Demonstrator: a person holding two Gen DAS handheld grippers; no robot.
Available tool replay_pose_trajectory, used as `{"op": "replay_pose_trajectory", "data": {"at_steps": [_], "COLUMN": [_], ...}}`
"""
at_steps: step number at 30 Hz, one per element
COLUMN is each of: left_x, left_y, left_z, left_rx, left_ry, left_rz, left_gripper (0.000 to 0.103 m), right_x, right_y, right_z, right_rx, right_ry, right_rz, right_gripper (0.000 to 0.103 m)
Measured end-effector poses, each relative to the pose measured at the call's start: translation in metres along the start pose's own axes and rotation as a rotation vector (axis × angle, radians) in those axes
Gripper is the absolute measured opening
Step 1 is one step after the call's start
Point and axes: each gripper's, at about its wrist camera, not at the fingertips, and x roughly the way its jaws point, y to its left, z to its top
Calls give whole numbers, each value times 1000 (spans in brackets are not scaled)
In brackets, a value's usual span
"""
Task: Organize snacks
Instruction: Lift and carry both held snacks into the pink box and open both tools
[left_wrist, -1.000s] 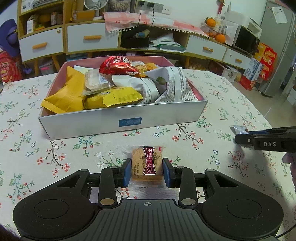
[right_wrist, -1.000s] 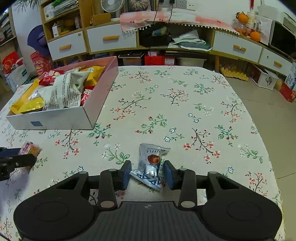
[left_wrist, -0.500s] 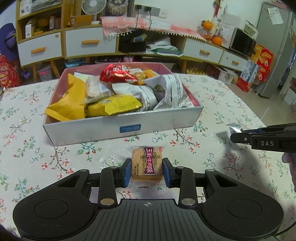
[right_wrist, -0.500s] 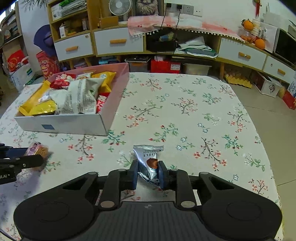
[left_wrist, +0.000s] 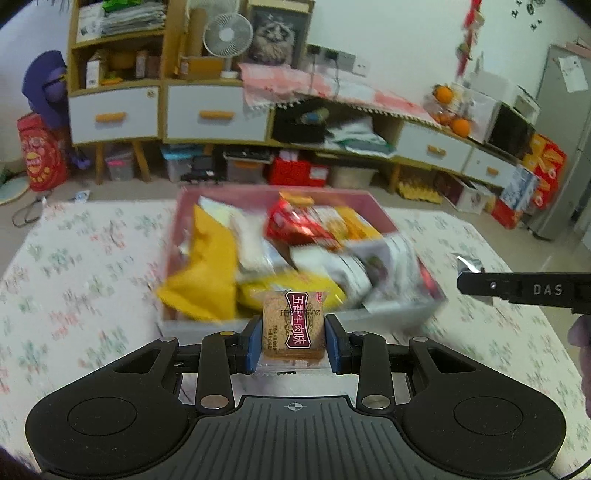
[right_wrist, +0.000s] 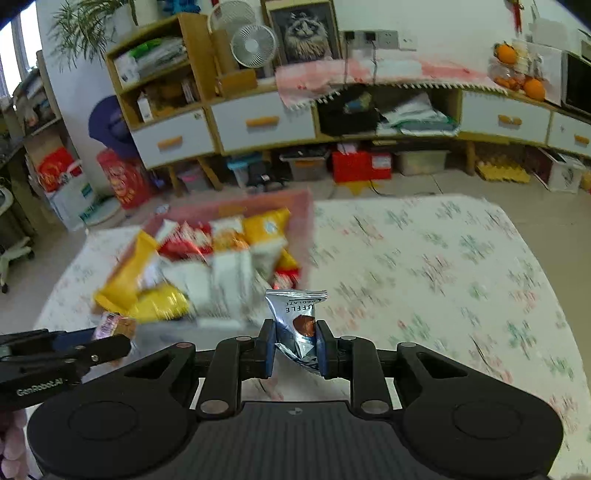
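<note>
My left gripper (left_wrist: 293, 341) is shut on a square brown biscuit pack with a maroon label (left_wrist: 293, 324) and holds it in the air in front of the snack box (left_wrist: 373, 206). My right gripper (right_wrist: 295, 349) is shut on a silver truffle chocolate packet (right_wrist: 297, 317), raised above the table near the box (right_wrist: 306, 214). The pink-lined box holds several yellow, red and white snack bags. The right gripper shows in the left wrist view (left_wrist: 517, 288). The left gripper shows in the right wrist view (right_wrist: 66, 350).
The table carries a floral cloth (right_wrist: 443, 266). Behind it stand low cabinets with white drawers (left_wrist: 214, 114), a fan (left_wrist: 225, 35), shelves and floor boxes. A fridge (left_wrist: 565, 140) stands at the far right.
Both grippers have risen off the table with their snacks and moved toward the box. The right gripper closed on the silver packet over the last second. The view is motion-blurred.
</note>
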Motion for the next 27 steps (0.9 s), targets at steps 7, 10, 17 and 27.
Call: {"op": "replay_pose_trajectory", "data": {"at_steps": [7,10,17,27], "left_x": [36,53,84,88], "left_y": [33,40,47,45], "left_z": [39,52,65,65], "left_rx": [-37,-19,10,13], "left_ry": [-46,-57,-63,-66], "left_rz": [5,-10,-13,-7], "left_gripper": [32,32,32,57], "right_x": [37,50,88,90], "right_y": [7,4,0,0], "right_z": [38,44,56,56], "right_rx": [18,33,80,82], "right_ry": [-59,-62,-50,-65], "right_rz": [53,66,88,79], "right_gripper": [0,0,0,16]}}
